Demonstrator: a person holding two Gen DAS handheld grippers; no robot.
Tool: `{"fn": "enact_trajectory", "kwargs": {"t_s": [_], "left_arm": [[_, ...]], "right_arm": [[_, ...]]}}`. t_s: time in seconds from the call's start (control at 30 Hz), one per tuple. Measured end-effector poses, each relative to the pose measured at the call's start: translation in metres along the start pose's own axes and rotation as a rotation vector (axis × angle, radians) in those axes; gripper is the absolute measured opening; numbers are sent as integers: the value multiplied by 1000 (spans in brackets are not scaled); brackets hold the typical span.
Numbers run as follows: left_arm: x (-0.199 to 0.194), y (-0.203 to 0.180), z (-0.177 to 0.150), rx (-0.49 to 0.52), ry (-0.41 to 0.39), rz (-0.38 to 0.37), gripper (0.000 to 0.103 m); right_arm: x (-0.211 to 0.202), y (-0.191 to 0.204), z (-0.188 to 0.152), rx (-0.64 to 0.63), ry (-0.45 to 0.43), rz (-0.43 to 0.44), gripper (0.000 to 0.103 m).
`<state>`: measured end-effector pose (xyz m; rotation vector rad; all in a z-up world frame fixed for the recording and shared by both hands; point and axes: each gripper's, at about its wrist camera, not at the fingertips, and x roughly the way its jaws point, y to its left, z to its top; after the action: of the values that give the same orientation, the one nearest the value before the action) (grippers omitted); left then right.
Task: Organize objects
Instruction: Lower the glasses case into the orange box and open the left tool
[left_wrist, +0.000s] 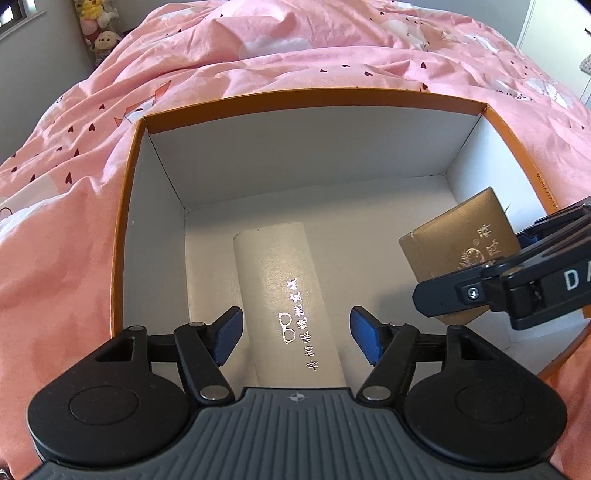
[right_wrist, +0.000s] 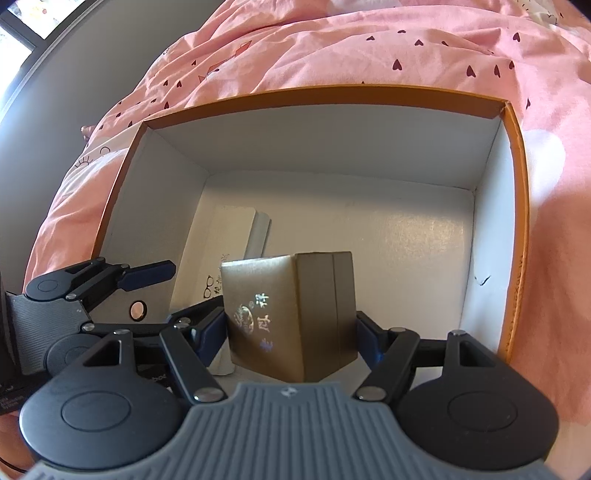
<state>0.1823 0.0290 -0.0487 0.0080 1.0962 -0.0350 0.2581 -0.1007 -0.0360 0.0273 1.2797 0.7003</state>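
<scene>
An orange storage box (left_wrist: 295, 98) with a white inside sits open on the bed. A long white glasses case (left_wrist: 284, 280) with silver print lies flat on its floor at the left. My left gripper (left_wrist: 296, 332) hangs over the case's near end. It is open, its blue pads (left_wrist: 229, 336) standing clear of both sides of the case. My right gripper (right_wrist: 291, 328) is shut on a small gold carton (right_wrist: 288, 302), held tilted above the box floor at the right. The left wrist view shows that carton (left_wrist: 458, 236) in the right gripper (left_wrist: 480, 266). The right wrist view shows the left gripper (right_wrist: 173, 291) and the case (right_wrist: 232, 229).
A rumpled pink duvet (left_wrist: 258, 48) with small dark hearts surrounds the box on all sides. Plush toys (left_wrist: 99, 33) are stacked in the far left corner by a grey wall. The far half and right side of the box floor (right_wrist: 406, 240) are bare.
</scene>
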Motion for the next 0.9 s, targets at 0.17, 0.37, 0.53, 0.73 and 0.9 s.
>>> {"fn": "enact_trajectory", "kwargs": {"t_s": [0.17, 0.37, 0.53, 0.73, 0.9], "left_arm": [[-9, 10, 1, 19, -16, -88, 70], [-17, 17, 5, 103, -27, -150, 65], [-32, 19, 4, 230, -55, -118, 65], [-47, 30, 4, 327, -65, -130, 65], [-49, 34, 3, 390, -66, -126, 65]], "right_arm": [[4, 1, 5, 18, 13, 1, 73], [22, 5, 13, 50, 55, -18, 73], [42, 6, 19, 104, 105, 12, 73], [67, 16, 22, 122, 160, -6, 73], [81, 25, 21, 125, 190, 14, 73]]}}
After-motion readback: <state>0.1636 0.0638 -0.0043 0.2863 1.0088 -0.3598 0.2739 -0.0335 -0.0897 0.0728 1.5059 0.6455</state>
